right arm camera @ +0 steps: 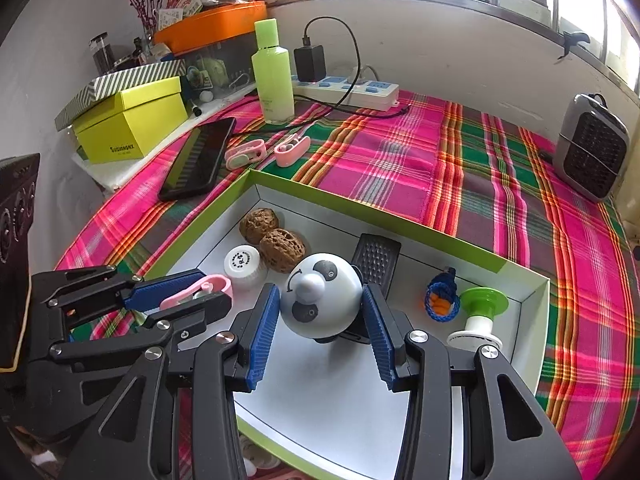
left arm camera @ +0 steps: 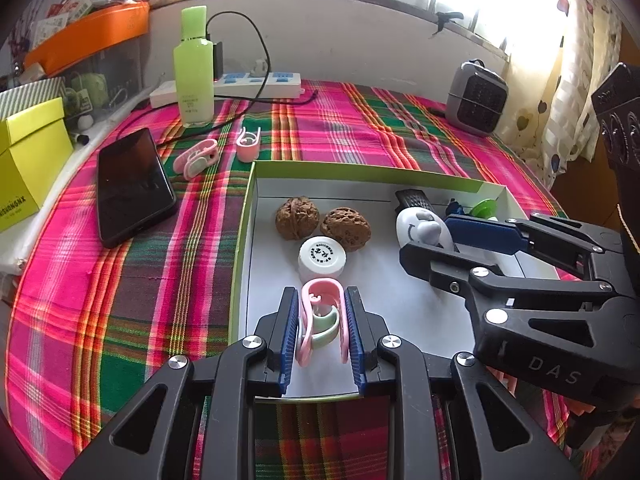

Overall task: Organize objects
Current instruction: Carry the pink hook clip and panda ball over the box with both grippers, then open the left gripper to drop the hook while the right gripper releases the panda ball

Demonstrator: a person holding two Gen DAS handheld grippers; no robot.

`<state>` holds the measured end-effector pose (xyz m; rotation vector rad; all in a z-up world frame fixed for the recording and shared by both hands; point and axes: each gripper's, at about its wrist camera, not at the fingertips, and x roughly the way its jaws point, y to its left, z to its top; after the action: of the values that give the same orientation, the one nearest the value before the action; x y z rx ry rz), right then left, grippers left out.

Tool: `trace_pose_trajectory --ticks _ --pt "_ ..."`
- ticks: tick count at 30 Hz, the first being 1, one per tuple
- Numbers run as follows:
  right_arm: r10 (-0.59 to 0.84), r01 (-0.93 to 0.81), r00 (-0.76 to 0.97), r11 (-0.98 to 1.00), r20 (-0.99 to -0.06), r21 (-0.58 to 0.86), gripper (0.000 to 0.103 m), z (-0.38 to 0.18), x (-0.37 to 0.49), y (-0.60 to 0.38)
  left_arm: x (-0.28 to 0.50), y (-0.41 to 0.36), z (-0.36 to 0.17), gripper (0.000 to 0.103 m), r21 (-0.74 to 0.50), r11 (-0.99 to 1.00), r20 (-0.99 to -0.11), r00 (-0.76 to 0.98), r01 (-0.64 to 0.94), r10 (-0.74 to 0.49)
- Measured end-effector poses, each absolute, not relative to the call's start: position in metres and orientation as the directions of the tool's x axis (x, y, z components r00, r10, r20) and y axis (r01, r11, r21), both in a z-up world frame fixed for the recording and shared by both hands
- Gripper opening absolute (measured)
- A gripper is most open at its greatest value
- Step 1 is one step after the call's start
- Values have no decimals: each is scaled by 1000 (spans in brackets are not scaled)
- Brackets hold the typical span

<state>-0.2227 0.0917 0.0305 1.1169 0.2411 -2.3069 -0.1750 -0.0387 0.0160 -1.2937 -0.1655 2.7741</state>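
Observation:
A white-lined box with a green rim lies on the plaid cloth. My left gripper is shut on a pink and green clip, low over the box's near edge. My right gripper is shut on a white panda-face ball inside the box. In the box also lie two walnuts, a white cap, a black grater-like piece, a blue ring and a green-topped spool. Two more pink clips lie on the cloth beyond the box.
A black phone lies left of the box, with a green bottle and a power strip behind it. A yellow box stands at the far left and a small grey heater at the back right.

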Motion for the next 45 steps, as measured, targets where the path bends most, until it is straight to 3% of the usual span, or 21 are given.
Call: trace_pose_trajectory --ticks 45 --pt "-299 745 -442 -648 -846 -161 44 29 -226 53 -166 -40 18 23 -171 -985 -754 -638 -36 154"
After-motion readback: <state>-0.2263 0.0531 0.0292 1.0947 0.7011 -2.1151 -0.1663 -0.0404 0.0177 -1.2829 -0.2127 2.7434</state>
